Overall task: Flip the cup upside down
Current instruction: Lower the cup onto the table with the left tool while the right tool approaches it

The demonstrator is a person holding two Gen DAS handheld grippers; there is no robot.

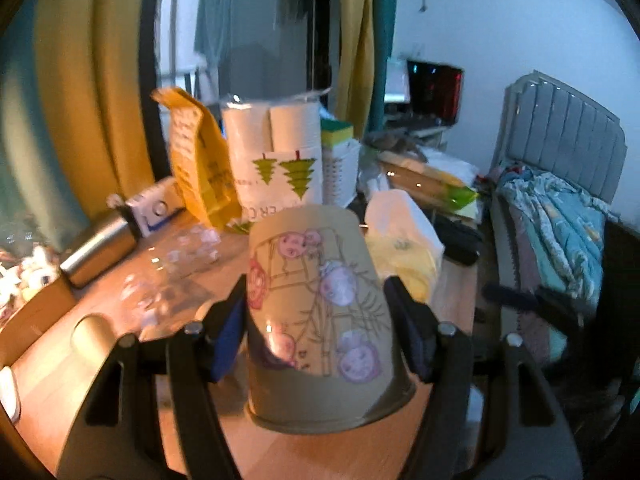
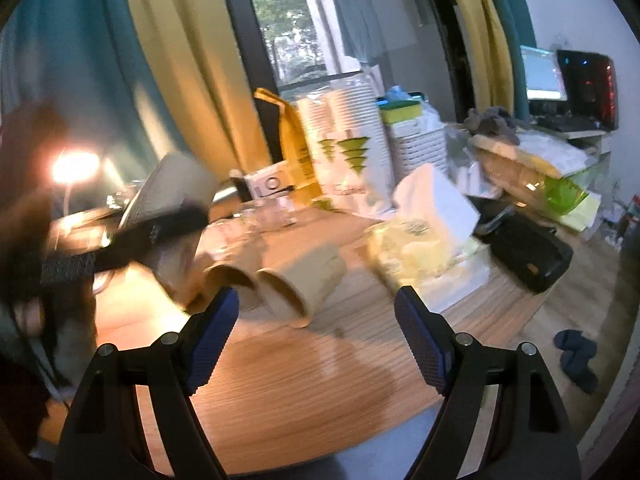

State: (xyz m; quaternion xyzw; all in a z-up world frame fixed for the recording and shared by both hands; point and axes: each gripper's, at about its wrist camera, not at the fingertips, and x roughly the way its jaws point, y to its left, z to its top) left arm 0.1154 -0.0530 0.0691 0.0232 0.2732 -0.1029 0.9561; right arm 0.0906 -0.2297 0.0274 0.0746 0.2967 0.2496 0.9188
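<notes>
**Paper cup held mouth-down in the left gripper**

The beige paper cup (image 1: pixel 320 316) printed with pink and purple cartoon faces sits between the two fingers of the left gripper (image 1: pixel 316 328), its wide rim lowest and its narrow base uppermost, tilted slightly. The blue pads (image 1: pixel 228 340) press against its sides, pinching it just above the light wooden tabletop (image 1: pixel 72 368); whether the rim touches the wood cannot be told.

Behind the cup stands a clear-wrapped stack of white paper cups with green tree marks (image 1: pixel 280 160), with a yellow paper bag (image 1: pixel 200 168) just beside it and a white plastic bag (image 1: pixel 400 220) to the cup's other side. A steel flask (image 1: pixel 100 248) lies further off on the table.

The right gripper (image 2: pixel 316 332) has its fingers spread wide with nothing between them. Beyond them two plain beige paper cups (image 2: pixel 304 280) lie on their sides on the wood. Yellow and teal curtains (image 2: pixel 176 60) frame a window, and a bed with a grey headboard (image 1: pixel 560 132) stands beyond the table.
</notes>
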